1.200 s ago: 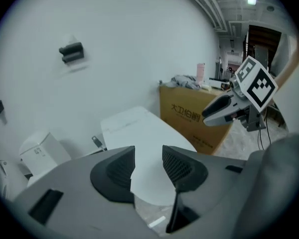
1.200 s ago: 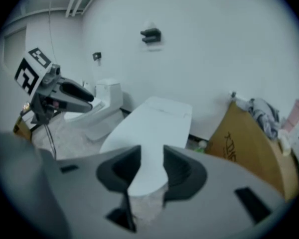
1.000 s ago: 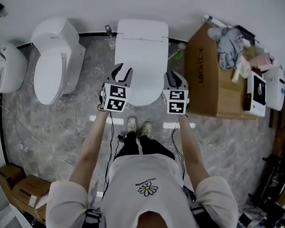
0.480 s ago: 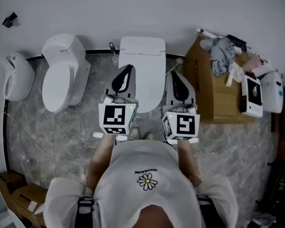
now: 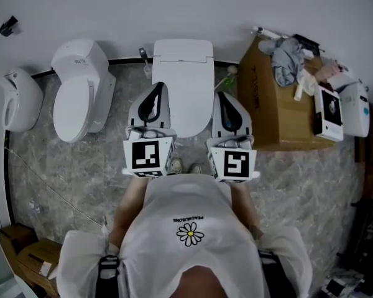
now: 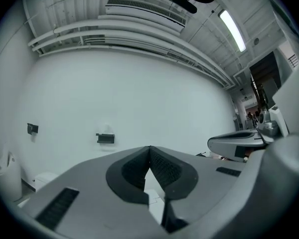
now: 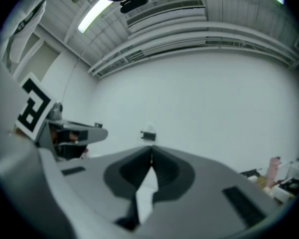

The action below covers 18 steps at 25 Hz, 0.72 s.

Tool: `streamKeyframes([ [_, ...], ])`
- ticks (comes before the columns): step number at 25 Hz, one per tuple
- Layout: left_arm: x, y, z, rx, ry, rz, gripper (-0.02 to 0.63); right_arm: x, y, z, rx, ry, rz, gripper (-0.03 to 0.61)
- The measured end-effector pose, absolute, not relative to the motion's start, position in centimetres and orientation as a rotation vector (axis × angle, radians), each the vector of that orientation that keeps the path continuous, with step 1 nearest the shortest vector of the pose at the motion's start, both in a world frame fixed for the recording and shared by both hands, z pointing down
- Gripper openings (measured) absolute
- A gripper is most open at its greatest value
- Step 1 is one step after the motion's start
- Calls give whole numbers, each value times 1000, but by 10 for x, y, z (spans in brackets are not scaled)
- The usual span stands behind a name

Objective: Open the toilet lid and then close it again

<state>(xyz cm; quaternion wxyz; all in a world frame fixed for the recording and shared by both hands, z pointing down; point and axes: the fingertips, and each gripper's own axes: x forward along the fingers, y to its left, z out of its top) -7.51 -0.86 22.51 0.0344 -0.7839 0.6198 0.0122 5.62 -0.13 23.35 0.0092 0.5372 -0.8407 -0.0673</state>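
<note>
White toilet lid (image 5: 181,85) hides partly behind left gripper (image 5: 157,87) and right gripper (image 5: 223,96).

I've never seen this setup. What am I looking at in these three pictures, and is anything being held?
No robot here: a person holds a two-jaw tool in each hand. The head view comes from a camera on the person's head, looking steeply down. It shows the left gripper and right gripper, each carrying a cube with square markers. The other two pictures come from cameras riding on each gripper, looking along its jaws toward a white wall. Before the person, on the stone-patterned floor, stands a toilet with its lid down. A second toilet stands left of it, and a cardboard box topped with clothes right of it. Both pairs of jaws are shut and hold nothing.
</note>
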Motion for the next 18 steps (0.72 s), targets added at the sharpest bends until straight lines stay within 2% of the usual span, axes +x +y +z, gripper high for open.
streamKeyframes([
  [18,-76,0,203,-2370,1877,88,21,60,2,223,1714,-2630,-247,31],
])
